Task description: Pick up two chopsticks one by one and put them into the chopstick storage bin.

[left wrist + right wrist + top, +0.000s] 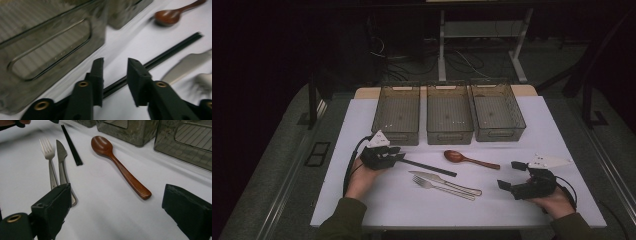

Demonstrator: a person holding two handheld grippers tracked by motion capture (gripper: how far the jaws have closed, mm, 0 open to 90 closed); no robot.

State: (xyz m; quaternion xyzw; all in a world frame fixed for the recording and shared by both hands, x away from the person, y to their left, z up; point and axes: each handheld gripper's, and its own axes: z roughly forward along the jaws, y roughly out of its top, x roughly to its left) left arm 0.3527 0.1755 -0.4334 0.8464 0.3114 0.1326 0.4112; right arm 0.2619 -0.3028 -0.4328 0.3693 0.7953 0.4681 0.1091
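Observation:
A pair of black chopsticks lies on the white table top, left of centre. My left gripper is low over their near end. Its jaws straddle the sticks with a gap on both sides, so it is open. A brown wooden spoon lies in the middle. A steel knife and fork lie side by side in front of the chopsticks. My right gripper rests wide open at the right, holding nothing.
Three translucent grey bins stand in a row behind the cutlery. The left bin's handle wall is close to my left gripper. Bare white table top lies between the cutlery and the front edge.

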